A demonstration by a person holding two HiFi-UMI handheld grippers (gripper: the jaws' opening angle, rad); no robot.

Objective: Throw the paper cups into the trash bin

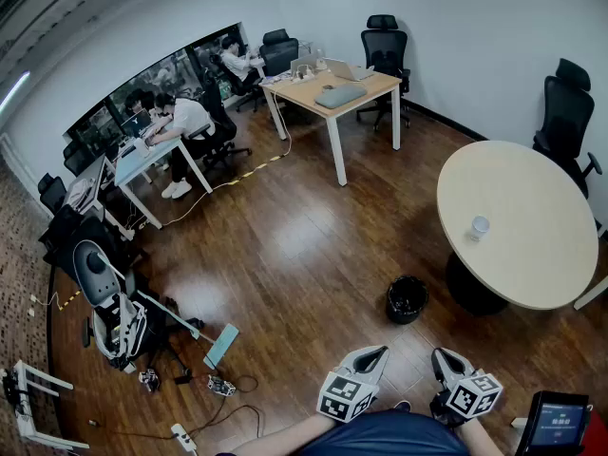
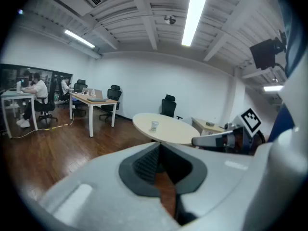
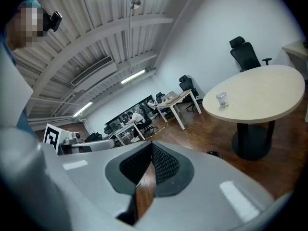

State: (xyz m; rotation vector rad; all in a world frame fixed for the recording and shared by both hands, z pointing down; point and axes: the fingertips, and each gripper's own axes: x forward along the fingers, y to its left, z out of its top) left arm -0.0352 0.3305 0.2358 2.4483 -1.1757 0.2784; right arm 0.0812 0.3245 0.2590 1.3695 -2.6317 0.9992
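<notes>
1. Wooden floor (image 1: 285,245): dark planks, spreading beneath and ahead of both grippers.
2. Round table (image 1: 541,255): pale top on a dark pedestal, ahead and to the right of the right gripper, well apart from it.
3. Rectangular desk (image 1: 306,91): light wood on white legs, far ahead of the left gripper, across the open floor.
4. Office chair (image 1: 568,112): black, high-backed, beyond the round table on the far right.
5. Trash bin (image 1: 407,298): black and round, standing on the floor ahead of the two grippers, roughly between their lines, beside the table's pedestal.
6. Left gripper (image 1: 375,352): held low, close to the person's body. Its jaws are pressed together at the tips with nothing pinched, and only floor shows through the hollow behind the pads.
7. Right gripper (image 1: 440,354): held alongside the left one. Its jaws likewise meet, with nothing between them.
8. Paper cup (image 1: 479,227): white and upright on the round table near its left edge. It is ahead and right of the right gripper, apart from both grippers and beyond the bin.
</notes>
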